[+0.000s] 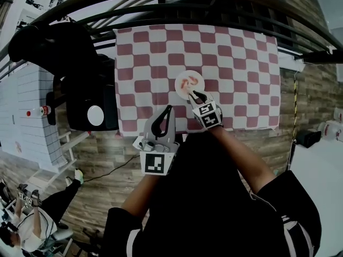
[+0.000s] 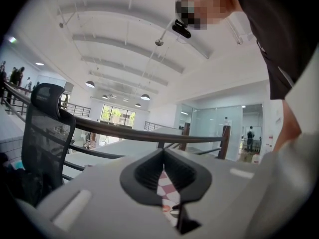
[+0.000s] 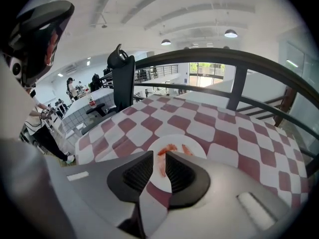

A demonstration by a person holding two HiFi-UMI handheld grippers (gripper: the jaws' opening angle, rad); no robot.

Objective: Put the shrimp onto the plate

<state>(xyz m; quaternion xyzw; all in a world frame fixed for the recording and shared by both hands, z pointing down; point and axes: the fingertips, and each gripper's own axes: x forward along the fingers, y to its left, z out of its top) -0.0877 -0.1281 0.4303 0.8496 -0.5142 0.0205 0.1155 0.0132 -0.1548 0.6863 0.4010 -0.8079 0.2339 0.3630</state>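
A white plate (image 1: 189,73) lies on the red-and-white checked cloth (image 1: 241,63), a little back from the table's front edge. Two orange-red shrimp (image 1: 185,82) (image 1: 195,81) lie on it. My right gripper (image 1: 195,95) is at the plate's near rim, jaws a little apart and holding nothing. In the right gripper view one shrimp (image 3: 164,151) shows through the gap of that gripper (image 3: 158,156), the other shrimp (image 3: 188,150) lies beside it on the plate (image 3: 174,139). My left gripper (image 1: 170,108) hangs shut and empty over the cloth's front edge, its tips (image 2: 163,153) together.
A black office chair (image 1: 80,90) stands against the table's left side. A dark railing (image 1: 214,4) curves along the table's far side. A small bottle (image 1: 40,111) stands on the tiled ledge at left. A seated person (image 1: 27,224) is at the lower left.
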